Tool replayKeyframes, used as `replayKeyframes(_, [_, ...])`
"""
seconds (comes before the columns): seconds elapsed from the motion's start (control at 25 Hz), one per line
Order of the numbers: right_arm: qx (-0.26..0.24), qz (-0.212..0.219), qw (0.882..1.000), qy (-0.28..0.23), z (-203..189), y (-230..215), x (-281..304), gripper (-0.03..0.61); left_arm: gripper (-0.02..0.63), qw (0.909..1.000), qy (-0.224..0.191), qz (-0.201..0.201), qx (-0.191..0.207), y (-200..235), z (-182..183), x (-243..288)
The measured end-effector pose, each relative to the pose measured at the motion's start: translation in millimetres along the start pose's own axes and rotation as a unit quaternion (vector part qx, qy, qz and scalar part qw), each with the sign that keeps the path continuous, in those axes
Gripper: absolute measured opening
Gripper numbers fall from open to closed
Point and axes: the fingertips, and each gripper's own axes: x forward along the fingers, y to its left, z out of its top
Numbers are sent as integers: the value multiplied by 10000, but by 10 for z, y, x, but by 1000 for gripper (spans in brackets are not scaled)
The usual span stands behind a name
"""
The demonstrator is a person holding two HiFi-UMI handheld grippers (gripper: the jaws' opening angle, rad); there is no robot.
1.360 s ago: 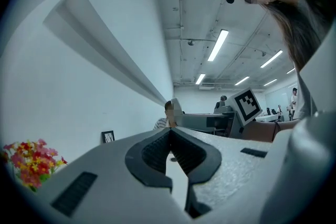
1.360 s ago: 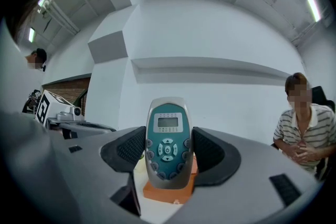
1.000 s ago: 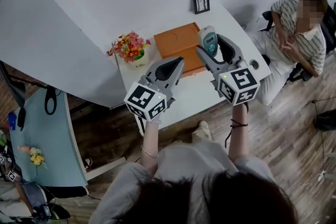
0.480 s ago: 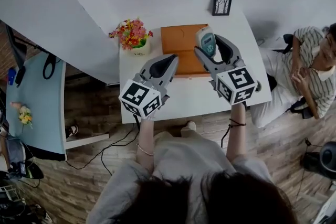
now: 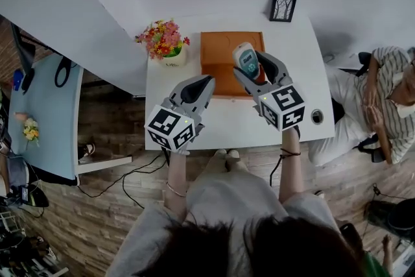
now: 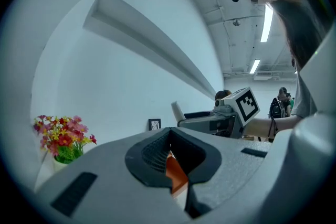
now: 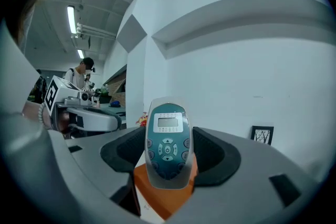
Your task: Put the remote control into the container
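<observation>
The remote control (image 5: 246, 60) (image 7: 167, 143), white-edged with a teal face, small screen and round buttons, stands upright between the jaws of my right gripper (image 5: 249, 71) (image 7: 168, 157), which is shut on it. It hangs above the orange container (image 5: 220, 65) (image 7: 167, 194), a shallow tray on the white table (image 5: 214, 121). My left gripper (image 5: 194, 89) (image 6: 169, 162) is held above the table's left part, jaws shut with nothing between them; a strip of the orange container (image 6: 176, 173) shows past them.
A pot of red, pink and yellow flowers (image 5: 162, 41) (image 6: 60, 139) stands at the table's back left. A small framed picture (image 5: 283, 7) (image 7: 261, 135) leans at the wall, back right. A seated person (image 5: 389, 100) is right of the table. A blue side table (image 5: 45, 120) stands left.
My right gripper has carried the remote leftward, now over the orange container rather than at its right edge. The left gripper has stayed shut over the table. The head camera has turned.
</observation>
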Motion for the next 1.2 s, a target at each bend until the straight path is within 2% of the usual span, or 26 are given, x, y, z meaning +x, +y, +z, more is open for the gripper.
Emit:
replayKeyframes(0.24, [-157,366,9976,572,-384,-40,233,278,3,9993,309,77,-206,121,-282,78])
replayKeyframes(0.68, [-273,1012,9841,1436,-988,22,634,278,3,9955,724,50,-603,279,-726,274])
replayKeyframes(1.2, [-578,1608,9559,2387,-1469,128,848,279,3,9912,978,53,-888,425,-980,361])
